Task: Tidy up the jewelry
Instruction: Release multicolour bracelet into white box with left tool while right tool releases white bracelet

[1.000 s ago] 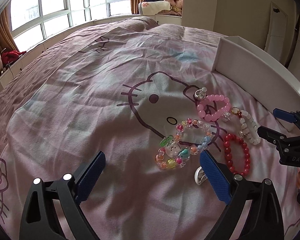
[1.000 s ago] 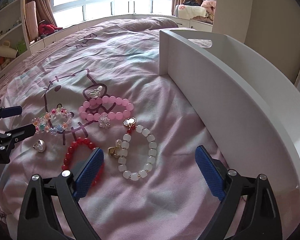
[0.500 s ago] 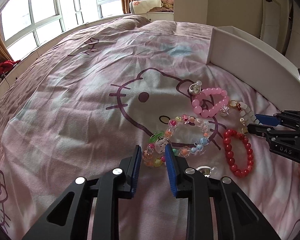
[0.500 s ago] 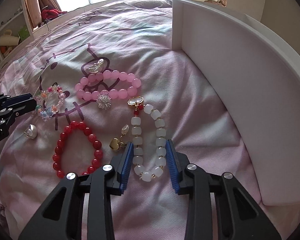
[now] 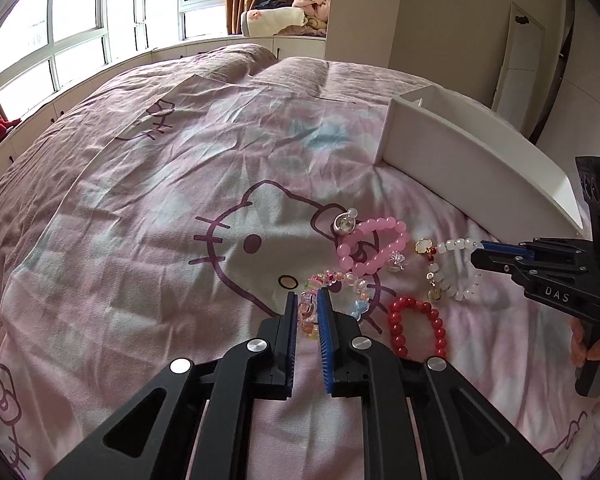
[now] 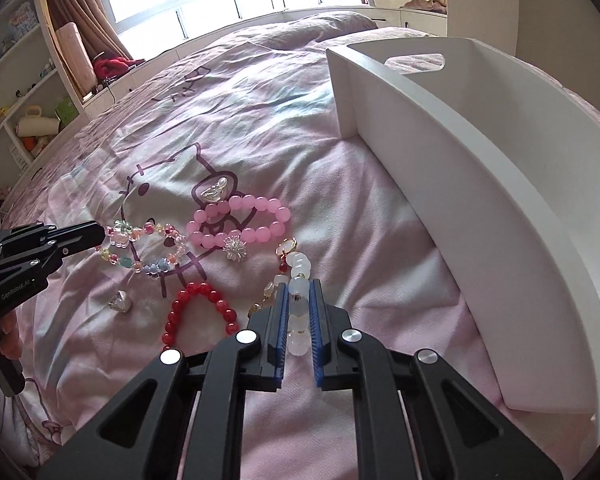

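Note:
Several bracelets lie on a pink bedspread. My left gripper [image 5: 306, 300] is shut on the multicoloured bead bracelet [image 5: 342, 280], whose far end hangs from the blue pads; the same bracelet [image 6: 148, 248] shows in the right wrist view, held at its left end by the left gripper [image 6: 96, 234]. My right gripper [image 6: 299, 292] is shut on the white bead bracelet [image 6: 300, 268] with its gold charms, also seen from the left as the white bracelet [image 5: 452, 268] in the right gripper [image 5: 480, 250]. A pink bracelet [image 6: 240, 220] and a red bracelet [image 6: 200, 308] rest on the cloth.
A white box [image 6: 480, 168] with a cut-out handle stands on the bed to the right. A silver ring [image 6: 216, 192] lies beyond the pink bracelet, a silver heart charm [image 6: 120, 302] left of the red one. Shelves and windows line the far side.
Both grippers went from wide open to shut, the left around the multicoloured bracelet, the right around the white one. Both have lifted a little, pulling the bracelets up.

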`<control>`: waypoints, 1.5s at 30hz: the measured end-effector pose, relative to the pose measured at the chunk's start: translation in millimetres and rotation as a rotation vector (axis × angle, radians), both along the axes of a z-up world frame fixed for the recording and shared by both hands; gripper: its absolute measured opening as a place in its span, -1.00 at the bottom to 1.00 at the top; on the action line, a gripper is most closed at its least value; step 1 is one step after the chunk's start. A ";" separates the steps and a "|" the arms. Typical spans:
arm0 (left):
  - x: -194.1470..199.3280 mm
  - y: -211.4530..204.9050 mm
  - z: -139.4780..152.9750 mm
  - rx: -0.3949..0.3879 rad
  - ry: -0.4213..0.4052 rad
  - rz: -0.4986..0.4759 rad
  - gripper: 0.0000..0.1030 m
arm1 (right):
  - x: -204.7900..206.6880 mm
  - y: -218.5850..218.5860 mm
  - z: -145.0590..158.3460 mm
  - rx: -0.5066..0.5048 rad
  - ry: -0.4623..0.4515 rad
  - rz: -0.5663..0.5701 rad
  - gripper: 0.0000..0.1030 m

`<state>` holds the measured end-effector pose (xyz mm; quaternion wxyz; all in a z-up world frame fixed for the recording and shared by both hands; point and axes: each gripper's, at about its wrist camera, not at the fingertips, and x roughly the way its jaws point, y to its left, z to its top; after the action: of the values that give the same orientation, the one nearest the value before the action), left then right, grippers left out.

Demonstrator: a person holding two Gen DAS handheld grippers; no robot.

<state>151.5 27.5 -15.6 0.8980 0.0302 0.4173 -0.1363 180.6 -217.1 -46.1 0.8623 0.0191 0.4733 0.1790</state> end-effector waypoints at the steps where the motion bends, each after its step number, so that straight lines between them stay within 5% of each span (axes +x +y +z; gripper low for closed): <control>1: 0.7 -3.7 7.9 0.003 -0.007 -0.009 -0.71 | 0.5 -0.8 6.9 0.006 -0.010 0.003 -0.79; 12: 17.5 -56.0 103.7 0.068 -0.101 -0.104 -0.71 | 14.5 -28.6 116.4 0.094 -0.133 -0.022 -0.79; 17: 30.4 -93.6 150.4 0.034 -0.119 -0.129 -0.71 | 21.4 -61.0 169.6 0.097 -0.205 -0.065 -0.79; 23: 45.2 -148.5 190.2 -0.031 -0.109 -0.169 -0.71 | 24.3 -105.9 198.2 0.063 -0.245 -0.107 -0.79; 30: 69.3 -197.0 195.8 -0.112 -0.061 -0.155 -0.71 | 25.7 -151.3 181.2 0.020 -0.230 -0.144 -0.79; 34: 86.4 -222.6 183.0 -0.094 -0.035 -0.128 -0.70 | 25.4 -174.5 159.7 0.038 -0.214 -0.178 -0.79; 45: 126.6 -285.1 111.2 -0.025 0.033 -0.102 -0.70 | 30.1 -207.4 90.2 0.014 -0.136 -0.225 -0.79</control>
<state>278.1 -257.6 95.6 0.8833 0.0378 0.4281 -0.1874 210.7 -424.5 44.1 0.9070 0.0656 0.4072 0.0854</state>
